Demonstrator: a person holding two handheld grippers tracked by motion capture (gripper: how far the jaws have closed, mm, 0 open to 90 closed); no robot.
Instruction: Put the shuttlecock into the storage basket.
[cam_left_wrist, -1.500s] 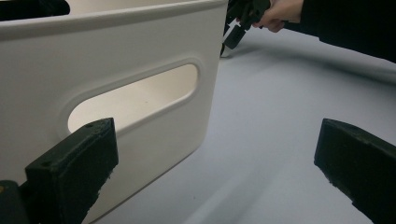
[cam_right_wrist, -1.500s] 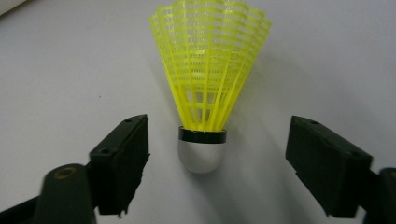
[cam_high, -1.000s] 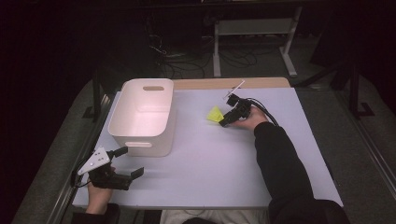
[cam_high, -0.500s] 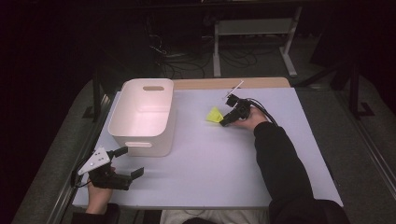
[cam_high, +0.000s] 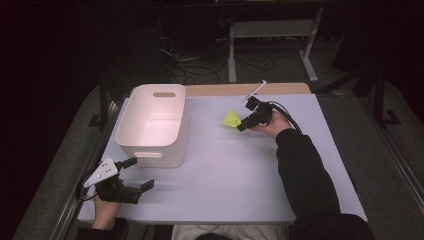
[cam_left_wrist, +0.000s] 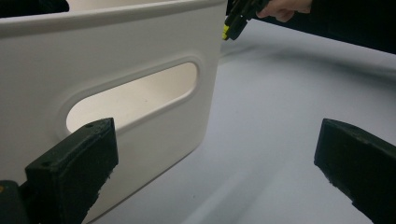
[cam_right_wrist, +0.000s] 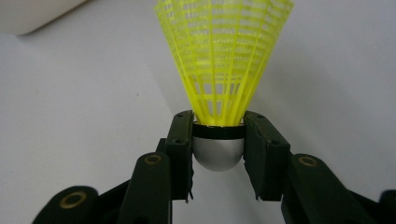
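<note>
A yellow plastic shuttlecock (cam_high: 231, 119) lies on the pale table, right of the white basket (cam_high: 131, 120). My right gripper (cam_high: 243, 125) is at its base. In the right gripper view the two black pads (cam_right_wrist: 181, 140) press the silver cork of the shuttlecock (cam_right_wrist: 219, 56) from both sides, with the skirt pointing away. These jaws have just been closing on it. My left gripper (cam_high: 140, 173) rests near the table's front left corner, its jaws wide open with nothing between them. The left gripper (cam_left_wrist: 215, 144) faces the basket's handle slot (cam_left_wrist: 135, 93).
The basket (cam_left_wrist: 116, 42) stands on the table's left half and looks empty inside. A wooden strip (cam_high: 240, 89) runs along the far edge. A dark sleeve (cam_high: 305, 175) crosses the table's right side. Open surface lies between the basket and the sleeve.
</note>
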